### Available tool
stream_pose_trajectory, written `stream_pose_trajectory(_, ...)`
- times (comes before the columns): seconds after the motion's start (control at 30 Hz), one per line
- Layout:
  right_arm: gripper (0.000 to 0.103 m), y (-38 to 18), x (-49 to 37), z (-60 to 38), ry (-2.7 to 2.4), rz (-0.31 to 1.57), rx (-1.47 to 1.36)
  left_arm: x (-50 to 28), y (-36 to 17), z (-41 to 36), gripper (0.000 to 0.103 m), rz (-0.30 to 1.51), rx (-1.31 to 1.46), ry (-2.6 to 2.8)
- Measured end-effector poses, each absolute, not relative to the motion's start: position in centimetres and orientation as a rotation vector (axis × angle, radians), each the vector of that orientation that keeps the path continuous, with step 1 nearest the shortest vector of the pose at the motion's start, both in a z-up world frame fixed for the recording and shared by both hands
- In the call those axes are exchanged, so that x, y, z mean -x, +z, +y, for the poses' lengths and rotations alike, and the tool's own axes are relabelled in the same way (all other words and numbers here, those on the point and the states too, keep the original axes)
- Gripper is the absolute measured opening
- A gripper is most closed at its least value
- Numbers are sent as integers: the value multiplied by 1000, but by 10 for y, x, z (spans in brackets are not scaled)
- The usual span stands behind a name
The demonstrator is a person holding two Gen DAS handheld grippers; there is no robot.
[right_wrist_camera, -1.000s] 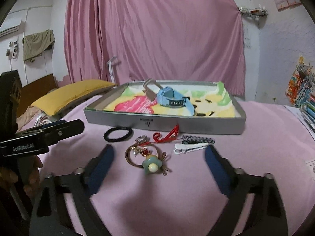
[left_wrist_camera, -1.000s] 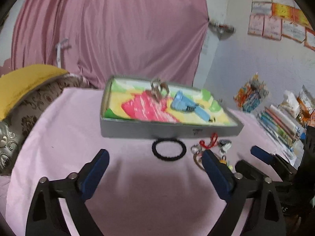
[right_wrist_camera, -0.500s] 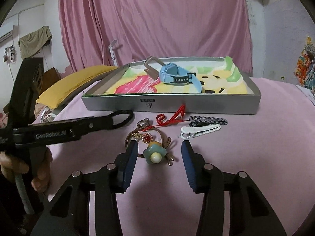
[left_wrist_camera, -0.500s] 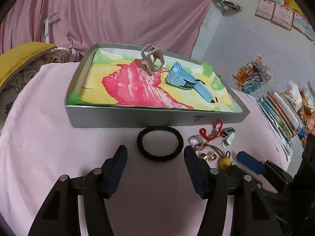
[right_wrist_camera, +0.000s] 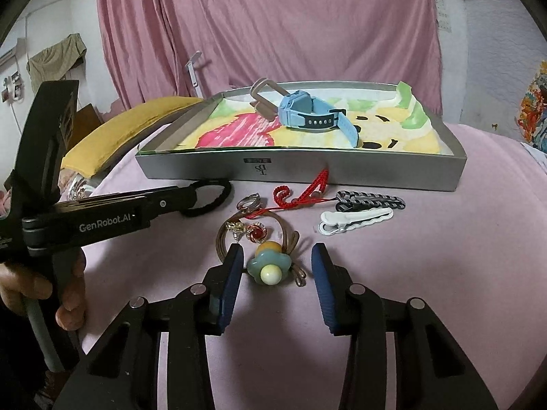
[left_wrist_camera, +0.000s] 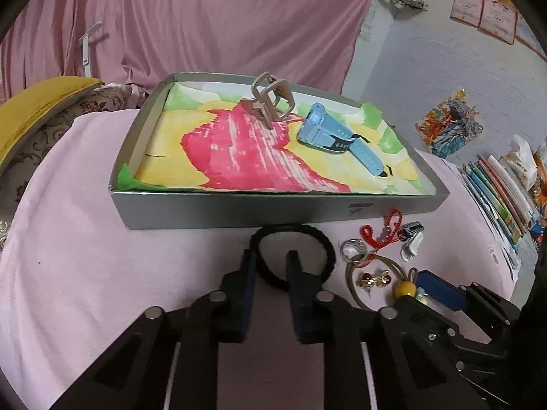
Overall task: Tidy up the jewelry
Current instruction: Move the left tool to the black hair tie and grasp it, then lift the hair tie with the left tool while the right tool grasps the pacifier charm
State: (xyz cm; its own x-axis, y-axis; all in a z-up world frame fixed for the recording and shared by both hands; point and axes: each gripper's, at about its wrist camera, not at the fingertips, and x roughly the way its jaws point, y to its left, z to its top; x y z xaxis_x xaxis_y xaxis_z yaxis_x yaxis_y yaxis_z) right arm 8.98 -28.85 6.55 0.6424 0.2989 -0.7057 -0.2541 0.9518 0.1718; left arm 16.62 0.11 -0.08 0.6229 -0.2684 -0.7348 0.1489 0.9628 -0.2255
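Observation:
A black hair tie (left_wrist_camera: 309, 239) lies on the pink cloth before a grey tray (left_wrist_camera: 239, 210). My left gripper (left_wrist_camera: 271, 261) has nearly closed on the tie's near left rim; it also shows in the right wrist view (right_wrist_camera: 191, 194). My right gripper (right_wrist_camera: 277, 256) is open around a green flower hair tie (right_wrist_camera: 268, 266). The tray (right_wrist_camera: 376, 171) holds a blue watch (left_wrist_camera: 328, 133) and a beige watch (left_wrist_camera: 271, 97). A ring (right_wrist_camera: 249, 201), red cord (right_wrist_camera: 301, 194), earrings (right_wrist_camera: 256, 232) and hair clips (right_wrist_camera: 355, 220) lie nearby.
A yellow cushion (left_wrist_camera: 37, 102) sits at the left. Books and packets (left_wrist_camera: 506, 184) lie at the right edge of the bed. A pink curtain (left_wrist_camera: 205, 17) hangs behind the tray.
My left gripper has moved forward and narrowed its jaws onto the black hair tie. My right gripper has narrowed and moved closer around the flower hair tie.

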Motion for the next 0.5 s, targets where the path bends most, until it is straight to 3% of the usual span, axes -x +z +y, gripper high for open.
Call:
stream_pose_trajectory(0.27,23,65,-87,-292,307,816,-70,-167,0,-2,5,888,113,-228)
stream_pose_trajectory(0.5,22,64,-81,-295,331,806,-82,-147,0,2,5,886,140,-262)
